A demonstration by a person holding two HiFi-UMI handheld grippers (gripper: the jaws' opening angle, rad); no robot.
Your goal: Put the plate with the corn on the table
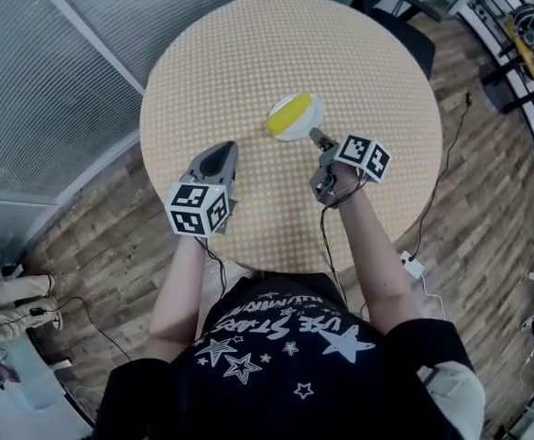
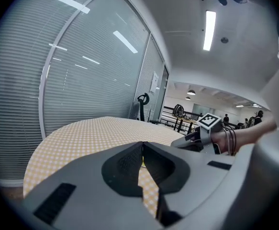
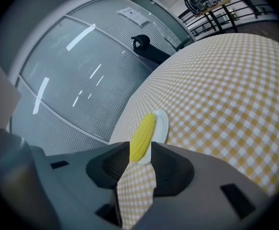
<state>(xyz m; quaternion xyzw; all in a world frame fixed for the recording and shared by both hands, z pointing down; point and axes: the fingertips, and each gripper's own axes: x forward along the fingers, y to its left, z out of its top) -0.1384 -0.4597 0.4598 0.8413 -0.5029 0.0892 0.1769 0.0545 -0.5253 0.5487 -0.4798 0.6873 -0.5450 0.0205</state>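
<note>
- Round table (image 1: 276,44), covered in a checked yellow-and-white cloth with a matt, fine grid. Glass wall with blinds behind it, wood-plank floor around it.
- Plate (image 1: 310,108): small, white, smooth, shallow rim. It sits near the table's middle, just ahead of the right gripper (image 1: 314,136).
- Corn (image 1: 288,115): one yellow cob with a ribbed kernel surface, lying lengthwise across the plate.
- Right gripper view: the gripper is rolled onto its side, so one jaw sits over the plate's near rim and one under it. Jaws are nearly closed and appear to pinch that rim, with the cob's end at the tips. This looks like an edge grip, chosen to keep the plate level so the cob does not roll.
- Cannot tell whether the plate rests on the cloth or hangs just above it.
- Left gripper (image 1: 227,147): over the near-left of the table, well apart from the plate. Jaw tips are pressed together with nothing between them. Judged idle, kept out of the way.
- Jaw pads are dark and cross-hatched for grip.
</note>
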